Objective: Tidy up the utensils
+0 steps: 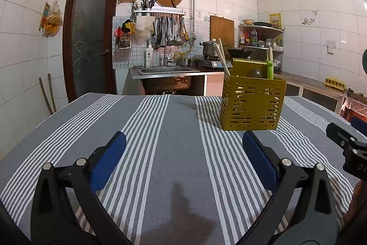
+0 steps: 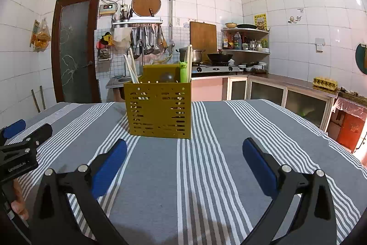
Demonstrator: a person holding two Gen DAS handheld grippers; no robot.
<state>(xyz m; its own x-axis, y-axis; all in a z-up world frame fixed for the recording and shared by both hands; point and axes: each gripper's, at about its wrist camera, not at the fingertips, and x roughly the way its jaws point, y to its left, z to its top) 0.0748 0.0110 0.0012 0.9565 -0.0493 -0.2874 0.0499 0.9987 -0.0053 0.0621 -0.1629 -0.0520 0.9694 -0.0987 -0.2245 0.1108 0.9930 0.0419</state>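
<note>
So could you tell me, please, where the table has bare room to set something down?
The striped tablecloth lies bare between the open right gripper and the yellow utensil holder, and rightwards to the table edge. It is also bare ahead of the open left gripper. Only the holder's spot is taken.

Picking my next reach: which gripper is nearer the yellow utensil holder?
Right, slightly. The right gripper faces the yellow utensil holder almost head-on; the left gripper has it ahead, off to its right.
</note>
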